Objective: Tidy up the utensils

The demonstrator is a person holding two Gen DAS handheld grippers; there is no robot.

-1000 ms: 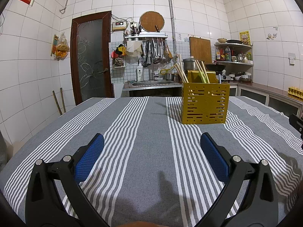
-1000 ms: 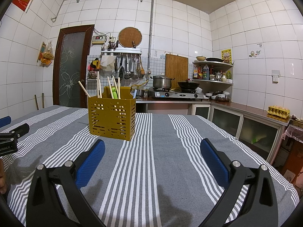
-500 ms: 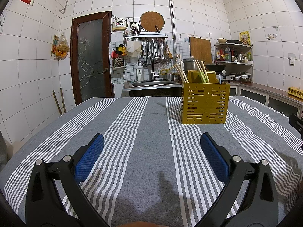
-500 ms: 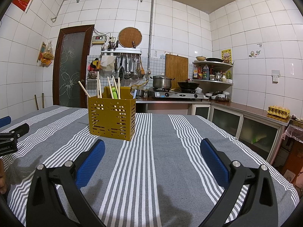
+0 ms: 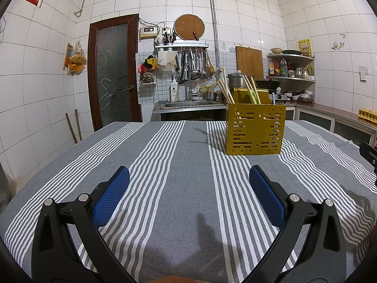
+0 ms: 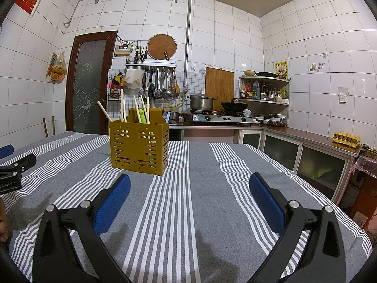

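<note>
A yellow perforated utensil holder (image 5: pixel 255 129) stands upright on the striped tablecloth (image 5: pixel 179 169), ahead and right of my left gripper (image 5: pixel 189 184). It holds several wooden chopsticks (image 5: pixel 225 89) and a green utensil (image 5: pixel 251 93). In the right wrist view the holder (image 6: pixel 139 146) stands ahead and left of my right gripper (image 6: pixel 189 191), with chopsticks (image 6: pixel 104 112) and the green utensil (image 6: pixel 142 116) sticking out. Both grippers are open and empty, low over the cloth. No loose utensil shows on the table.
The table's far edge (image 5: pixel 165 122) faces a sink counter (image 5: pixel 188 105). A stove with a pot and wok (image 6: pixel 219 115) and cabinets (image 6: pixel 306 155) lie to the right. The left gripper's tip (image 6: pixel 16 165) shows at the right view's left edge.
</note>
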